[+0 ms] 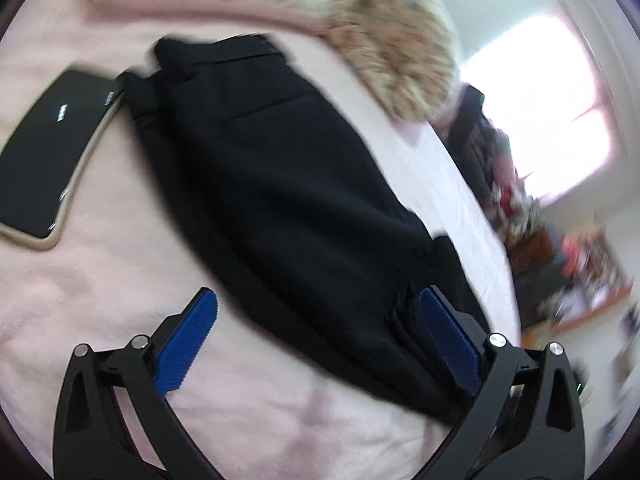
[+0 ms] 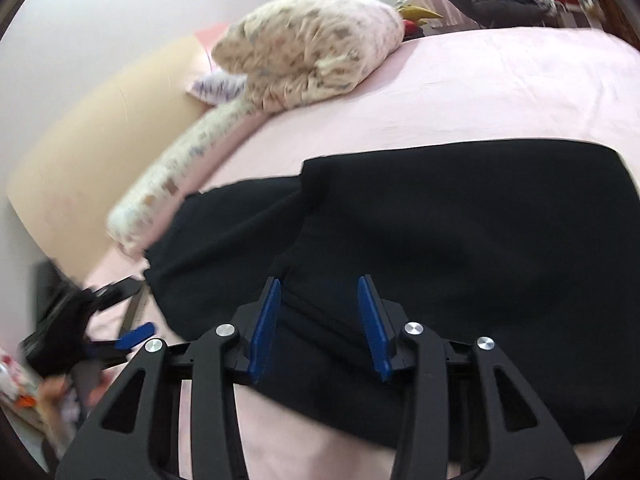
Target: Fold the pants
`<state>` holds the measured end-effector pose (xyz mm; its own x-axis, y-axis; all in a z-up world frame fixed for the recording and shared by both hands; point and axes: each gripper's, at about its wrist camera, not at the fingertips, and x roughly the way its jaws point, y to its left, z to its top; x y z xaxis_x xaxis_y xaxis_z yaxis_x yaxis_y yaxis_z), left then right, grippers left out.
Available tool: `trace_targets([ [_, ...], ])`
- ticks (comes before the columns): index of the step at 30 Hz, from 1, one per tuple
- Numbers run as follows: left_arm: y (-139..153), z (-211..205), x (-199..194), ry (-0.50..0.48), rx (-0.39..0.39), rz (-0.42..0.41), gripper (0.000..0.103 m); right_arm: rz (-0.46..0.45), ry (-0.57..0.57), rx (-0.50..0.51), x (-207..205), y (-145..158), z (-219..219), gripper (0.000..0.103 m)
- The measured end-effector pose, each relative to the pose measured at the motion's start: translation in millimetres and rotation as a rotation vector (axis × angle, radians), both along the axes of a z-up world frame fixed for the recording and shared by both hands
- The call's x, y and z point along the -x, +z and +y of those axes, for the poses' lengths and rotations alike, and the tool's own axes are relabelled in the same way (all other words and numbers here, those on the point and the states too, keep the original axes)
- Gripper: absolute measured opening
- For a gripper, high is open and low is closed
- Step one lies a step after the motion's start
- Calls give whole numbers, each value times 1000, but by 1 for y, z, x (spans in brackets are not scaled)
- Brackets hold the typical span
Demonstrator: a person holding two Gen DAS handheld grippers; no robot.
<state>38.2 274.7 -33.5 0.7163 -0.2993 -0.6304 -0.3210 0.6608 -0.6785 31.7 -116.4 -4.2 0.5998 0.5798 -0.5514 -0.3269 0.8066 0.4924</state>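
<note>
Black cloth filled most of what I saw: the pants [image 1: 280,184] lay folded over on the pink bedsheet [image 1: 100,280], a long dark slab with one layer doubled on another. I took the pants as my landmark for everything else.

In my left wrist view the left gripper [image 1: 320,340] stood wide apart, its blue pads [image 1: 188,344] spread to either side of the near end of the pants. One pad was over bare sheet beside the pants; the other lay against the stacked edge of the cloth, though the blur kept me from telling whether it touched. Nothing was pinched between them, so I read it as released. Beside the pants, on the sheet, lay a dark phone [image 1: 52,160] in a pale case. Beyond the far end of the pants sat a rolled floral quilt [image 1: 400,40].

In my right wrist view the right gripper [image 2: 320,320] hovered over the near edge of the pants [image 2: 440,240], jaws partly apart with only the flat cloth showing in the gap; I saw no fold caught between them. The floral quilt [image 2: 304,64] lay beyond the pants, and the left gripper [image 2: 134,336] showed to one side of them.
</note>
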Motion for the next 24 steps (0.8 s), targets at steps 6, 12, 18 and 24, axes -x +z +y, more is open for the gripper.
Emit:
trace_targets([
  [6,-17,41,-8,78,126,103,101,-51,-26,-67,35,14,-70,73],
  [12,-16,59,-26,92,169,155,101,-115,-66,-166,61,14,-122,75],
  [18,-18,75,-44,94,218,107,101,-124,-72,-216,60,10,-135,75],
  [24,-12,59,-49,47,129,57,101,-120,-42,-215,60,9,-130,75],
])
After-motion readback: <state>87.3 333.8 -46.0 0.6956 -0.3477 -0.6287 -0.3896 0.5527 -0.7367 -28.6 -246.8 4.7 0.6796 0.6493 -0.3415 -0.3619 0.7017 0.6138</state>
